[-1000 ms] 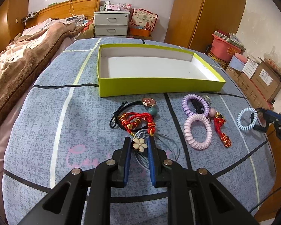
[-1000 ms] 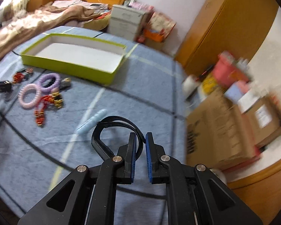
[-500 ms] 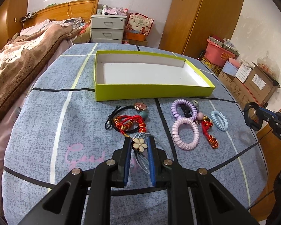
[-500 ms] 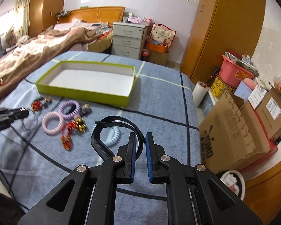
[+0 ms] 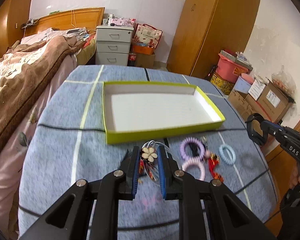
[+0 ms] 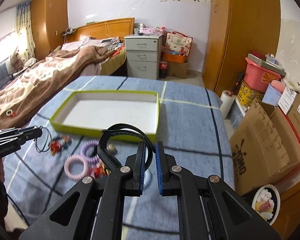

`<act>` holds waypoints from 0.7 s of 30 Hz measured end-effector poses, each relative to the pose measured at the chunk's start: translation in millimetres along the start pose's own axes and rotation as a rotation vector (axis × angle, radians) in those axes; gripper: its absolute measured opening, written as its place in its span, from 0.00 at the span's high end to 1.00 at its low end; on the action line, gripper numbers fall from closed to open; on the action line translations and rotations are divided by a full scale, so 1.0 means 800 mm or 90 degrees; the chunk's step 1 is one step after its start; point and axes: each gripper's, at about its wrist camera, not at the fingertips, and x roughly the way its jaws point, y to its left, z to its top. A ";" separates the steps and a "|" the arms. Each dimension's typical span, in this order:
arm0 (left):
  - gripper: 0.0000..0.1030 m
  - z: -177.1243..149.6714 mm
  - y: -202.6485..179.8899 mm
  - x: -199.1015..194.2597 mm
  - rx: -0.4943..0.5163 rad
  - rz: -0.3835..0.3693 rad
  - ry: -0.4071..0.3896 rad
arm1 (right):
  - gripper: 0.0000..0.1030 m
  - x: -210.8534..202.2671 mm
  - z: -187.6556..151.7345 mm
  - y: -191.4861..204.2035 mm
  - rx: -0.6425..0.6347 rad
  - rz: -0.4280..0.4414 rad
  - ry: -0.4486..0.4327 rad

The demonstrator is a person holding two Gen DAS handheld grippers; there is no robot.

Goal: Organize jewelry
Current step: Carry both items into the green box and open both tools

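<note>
My left gripper (image 5: 149, 156) is shut on a flower hair tie (image 5: 149, 154) and holds it above the blue cloth, just short of the shallow green box (image 5: 108, 134). Its thin loops dangle below. My right gripper (image 6: 149, 150) is shut on a black watch band (image 6: 118, 129), lifted over the table near the box (image 6: 56, 123). It also shows at the right in the left wrist view (image 5: 254, 128). On the cloth lie purple (image 5: 191, 150), pink (image 5: 193, 169) and light blue (image 5: 227, 155) coil ties and a red knotted charm (image 5: 214, 165).
The box is empty and white inside. A bed with a brown blanket (image 5: 20, 76) runs along the left. Cardboard boxes (image 6: 266, 140) and a pink bin (image 6: 260, 76) stand past the table's right edge. A white drawer unit (image 5: 113, 46) stands behind.
My left gripper has lifted the flower hair tie off the cloth and carried it toward the box. My right gripper has swung left with the black band, now facing the box.
</note>
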 end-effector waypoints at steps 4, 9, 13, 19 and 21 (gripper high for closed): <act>0.83 0.026 0.007 0.007 0.008 0.006 -0.004 | 0.90 0.018 0.023 0.006 0.009 0.009 -0.003; 0.83 0.056 0.017 0.024 0.001 0.003 -0.006 | 0.90 0.061 0.051 0.012 0.023 0.020 0.016; 0.83 0.079 0.022 0.044 0.002 0.003 -0.003 | 0.90 0.090 0.066 0.010 0.041 0.026 0.027; 0.83 0.107 0.027 0.085 -0.010 -0.004 0.015 | 0.90 0.141 0.085 0.003 0.058 0.022 0.060; 0.83 0.111 0.029 0.100 -0.012 -0.002 0.025 | 0.90 0.155 0.088 0.001 0.063 0.023 0.069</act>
